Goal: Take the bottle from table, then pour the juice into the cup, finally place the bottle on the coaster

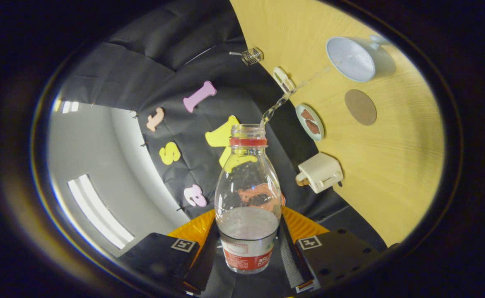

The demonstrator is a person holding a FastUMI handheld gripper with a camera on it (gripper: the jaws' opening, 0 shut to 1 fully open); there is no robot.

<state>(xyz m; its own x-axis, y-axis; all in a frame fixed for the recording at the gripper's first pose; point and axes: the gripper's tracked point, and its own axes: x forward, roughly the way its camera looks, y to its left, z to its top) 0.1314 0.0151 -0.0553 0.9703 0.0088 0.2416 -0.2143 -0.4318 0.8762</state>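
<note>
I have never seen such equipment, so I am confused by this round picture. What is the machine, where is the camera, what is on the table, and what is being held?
There is no robot arm. A person holds a two-finger gripper in one hand, and a fisheye camera riding on it looks forward along the fingers. The view is tilted because the gripper is tipped for pouring.

Both fingers press on a clear bottle with no cap. A thin stream of liquid leaves its mouth toward the pale blue cup.

On the wooden table also lie a round brown coaster, a small plate with brown pieces, a cream box-shaped object and a small wire basket.
</note>
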